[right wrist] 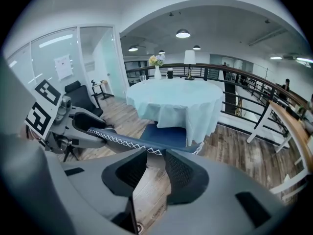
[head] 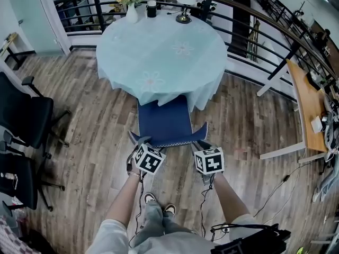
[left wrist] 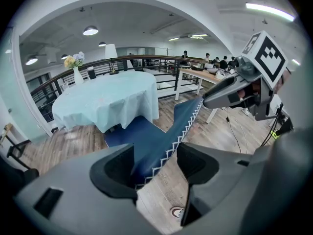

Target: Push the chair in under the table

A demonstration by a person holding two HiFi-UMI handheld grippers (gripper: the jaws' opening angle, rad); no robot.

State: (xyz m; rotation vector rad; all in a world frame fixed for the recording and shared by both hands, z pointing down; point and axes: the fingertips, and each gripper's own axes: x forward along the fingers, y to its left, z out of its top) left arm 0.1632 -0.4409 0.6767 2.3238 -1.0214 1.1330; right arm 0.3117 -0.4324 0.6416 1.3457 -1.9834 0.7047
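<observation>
A blue chair stands with its seat [head: 164,121] partly under the round table's pale blue cloth [head: 159,52]. Its curved backrest [head: 169,140], edged in white stitching, faces me. My left gripper [head: 142,142] straddles the backrest's left end. In the left gripper view the backrest [left wrist: 161,136] runs between the wide jaws of the left gripper [left wrist: 156,165]; it lies against one pad, and floor shows beside the other. My right gripper [head: 204,144] is at the right end. In the right gripper view the narrow jaws of the right gripper [right wrist: 156,163] pinch the backrest's edge [right wrist: 146,148].
A flower vase [head: 131,7], a dark cup [head: 152,8] and a lamp [head: 185,4] stand at the table's far side by a curved railing [head: 254,23]. Black office chairs [head: 24,115] are at the left, a wooden desk [head: 307,105] at the right. Cables [head: 280,187] trail over the floor.
</observation>
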